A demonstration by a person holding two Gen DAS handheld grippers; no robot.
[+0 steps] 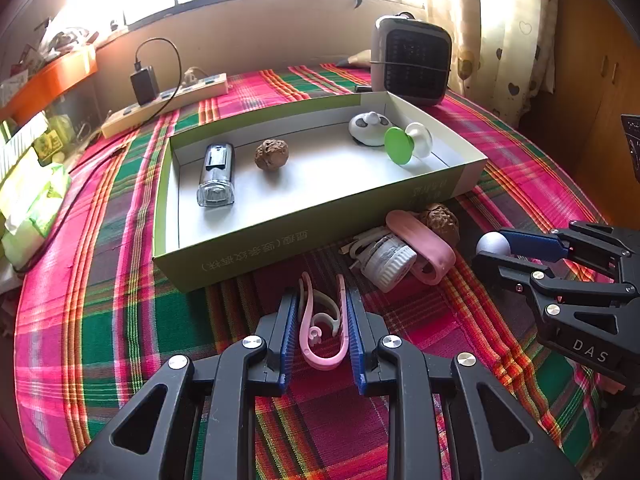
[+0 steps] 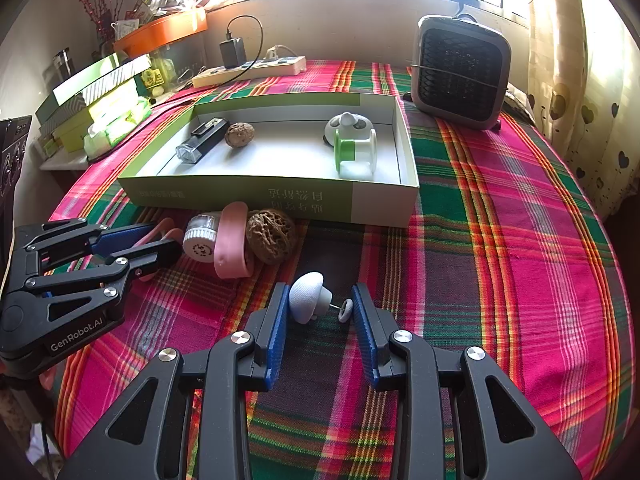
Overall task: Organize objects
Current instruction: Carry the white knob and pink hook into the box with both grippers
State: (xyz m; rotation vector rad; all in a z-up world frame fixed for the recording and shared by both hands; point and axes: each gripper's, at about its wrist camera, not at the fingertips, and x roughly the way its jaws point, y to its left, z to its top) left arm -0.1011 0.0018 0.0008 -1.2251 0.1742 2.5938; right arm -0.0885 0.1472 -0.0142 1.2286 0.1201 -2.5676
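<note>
Left wrist view: the left gripper (image 1: pixel 323 320) is clamped on a pink clip (image 1: pixel 320 344) lying on the worktop near the box (image 1: pixel 256 248); the right gripper (image 2: pixel 320 312) is clamped on a white mushroom-shaped piece (image 2: pixel 306 292). Lifting into the box is judged next.

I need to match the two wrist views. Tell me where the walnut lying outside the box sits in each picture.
Left wrist view: walnut, right of centre, at the box's near wall, behind the pink band.
Right wrist view: walnut, left of centre, just below the box's front wall, right of the pink band.
Shared landmark: the green box.
</note>
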